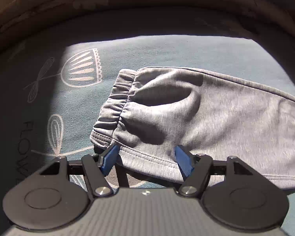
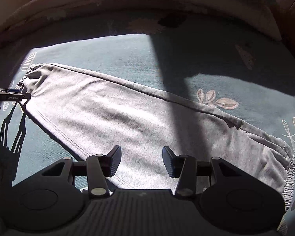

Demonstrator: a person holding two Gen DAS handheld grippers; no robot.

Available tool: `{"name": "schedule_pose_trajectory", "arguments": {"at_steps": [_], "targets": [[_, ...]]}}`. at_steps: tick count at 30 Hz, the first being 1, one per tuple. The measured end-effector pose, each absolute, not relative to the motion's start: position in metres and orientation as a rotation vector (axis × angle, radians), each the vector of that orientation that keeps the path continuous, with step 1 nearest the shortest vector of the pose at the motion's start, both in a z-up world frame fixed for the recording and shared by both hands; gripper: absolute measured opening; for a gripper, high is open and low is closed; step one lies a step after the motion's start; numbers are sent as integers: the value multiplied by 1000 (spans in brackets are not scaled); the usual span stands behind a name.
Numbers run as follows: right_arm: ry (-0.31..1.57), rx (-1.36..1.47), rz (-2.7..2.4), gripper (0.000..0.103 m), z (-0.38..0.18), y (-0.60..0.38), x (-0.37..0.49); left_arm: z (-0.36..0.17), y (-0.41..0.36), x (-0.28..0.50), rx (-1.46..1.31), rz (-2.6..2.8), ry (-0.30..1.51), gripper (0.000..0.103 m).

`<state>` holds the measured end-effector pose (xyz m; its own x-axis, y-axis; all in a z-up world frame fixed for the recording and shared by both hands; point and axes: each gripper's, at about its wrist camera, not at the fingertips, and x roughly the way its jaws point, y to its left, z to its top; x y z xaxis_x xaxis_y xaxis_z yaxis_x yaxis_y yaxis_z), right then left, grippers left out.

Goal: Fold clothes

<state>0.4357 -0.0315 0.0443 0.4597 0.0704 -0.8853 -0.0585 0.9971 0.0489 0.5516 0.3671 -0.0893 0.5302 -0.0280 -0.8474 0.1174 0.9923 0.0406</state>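
- Where sunlight falls across it, one blue-grey printed cloth (image 1: pixel 167 51) with whisk and flower drawings covers the whole surface, and a cream padded edge (image 2: pixel 127 2) runs along its far side in shadow.
- One pair of grey sweatpants (image 2: pixel 127 118) lies flat on the cloth, folded lengthwise so the legs are stacked, stretching from upper left to lower right in the right wrist view.
- Two elastic ends show: a gathered band (image 1: pixel 112 106) in the left wrist view, and another gathered band (image 2: pixel 289 171) at the lower right of the right wrist view.
- One sunken fold (image 1: pixel 167 96) dents the fabric just behind the band in the left wrist view.
- Left tongs (image 1: pixel 147 153): jaws stand apart, blue pads on either side of the stitched edge of the sweatpants near the band; the pads are not pressing the fabric, and nothing is gripped.
- Right tongs (image 2: pixel 141 159): jaws part-way open over the near stitched edge of the sweatpants, black pads apart with fabric showing between them; whether the tips touch the fabric cannot be told.
- Left tongs also appear at the left rim of the right wrist view, beside the gathered band, casting a long shadow on the cloth.
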Motion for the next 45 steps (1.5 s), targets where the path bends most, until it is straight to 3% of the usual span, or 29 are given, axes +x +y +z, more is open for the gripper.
{"name": "schedule_pose_trajectory", "arguments": {"at_steps": [1, 5, 9, 17, 25, 30, 33, 39, 45], "targets": [[1088, 16, 81, 51, 45, -33, 437, -84, 364, 551, 111, -91, 998, 60], [1067, 17, 91, 51, 45, -31, 444, -67, 340, 559, 91, -213, 941, 65], [1064, 9, 108, 51, 43, -23, 446, -87, 320, 589, 25, -294, 962, 66], [1084, -5, 75, 52, 37, -37, 434, -96, 350, 643, -40, -125, 977, 65], [1078, 51, 59, 53, 38, -57, 432, -69, 305, 576, -21, -300, 999, 68], [1077, 18, 124, 53, 36, -59, 454, -98, 276, 550, 294, -197, 1027, 71], [1081, -29, 162, 53, 28, -56, 481, -84, 276, 540, 212, -197, 1014, 66], [1155, 9, 212, 53, -12, -47, 548, -64, 220, 501, 193, -507, 895, 68], [1247, -87, 136, 53, -63, -14, 574, -78, 153, 465, 269, -794, 791, 69]]}}
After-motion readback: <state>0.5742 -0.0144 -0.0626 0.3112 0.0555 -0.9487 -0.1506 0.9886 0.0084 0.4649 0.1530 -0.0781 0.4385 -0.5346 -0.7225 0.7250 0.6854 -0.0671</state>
